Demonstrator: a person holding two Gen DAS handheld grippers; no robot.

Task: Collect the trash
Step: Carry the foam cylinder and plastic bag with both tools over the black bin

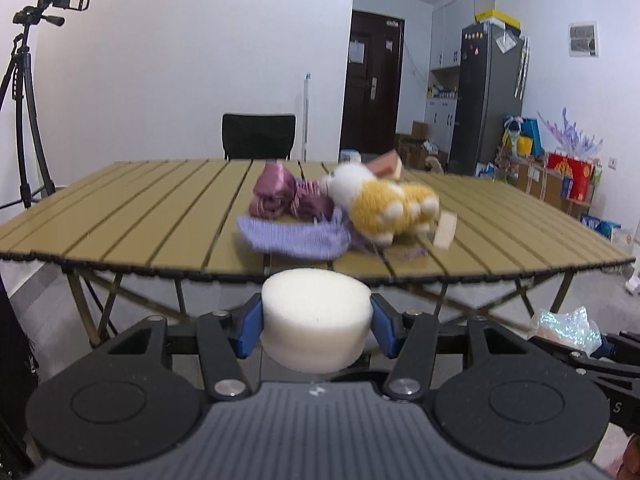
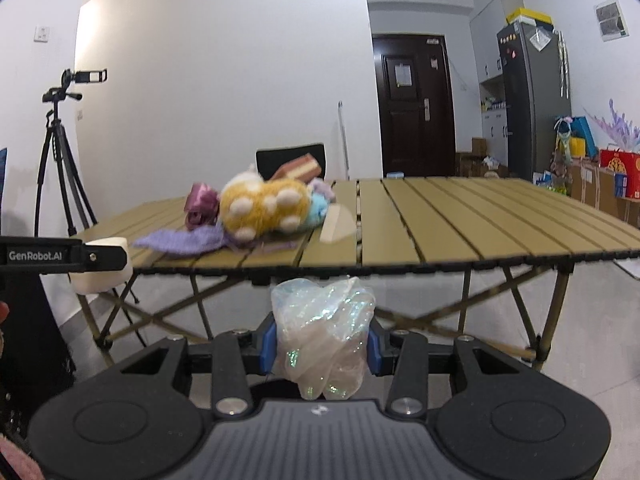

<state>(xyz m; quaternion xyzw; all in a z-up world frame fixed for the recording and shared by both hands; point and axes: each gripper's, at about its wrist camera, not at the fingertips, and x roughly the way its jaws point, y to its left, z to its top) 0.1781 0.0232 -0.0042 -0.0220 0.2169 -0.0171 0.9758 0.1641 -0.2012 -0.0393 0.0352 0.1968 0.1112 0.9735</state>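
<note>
Clamped between the blue pads of the left gripper (image 1: 316, 326) is a white foam puck (image 1: 316, 320), a thick round disc squeezed at its two sides; the jaws are closed onto it to about its full width. It is held in front of the near edge of the slatted folding table (image 1: 120, 216) and slightly below the tabletop, clear of it.

A crumpled iridescent plastic wrapper (image 2: 324, 332) is pinched in the right gripper (image 2: 322, 342), whose jaws are closed against both sides of the bundle. It too is held before the near edge and lower than the tabletop. In the right wrist view the foam puck (image 2: 102, 270) is seen at the far left, beside the other gripper's black body.

On the table a cluster of things is seen, all somewhat blurred: a yellow and white plush toy (image 1: 384, 204) lying on its side, a crumpled mauve ribbon (image 1: 280, 194) just beside it, a lilac knitted cloth (image 1: 296, 236) spread under both, a pale wooden block (image 1: 444, 230) close to the toy's paws, and a pink and tan sponge-like block (image 1: 390, 165) behind the toy. A tripod (image 1: 24, 100) is seen standing by the wall to the left.
</note>
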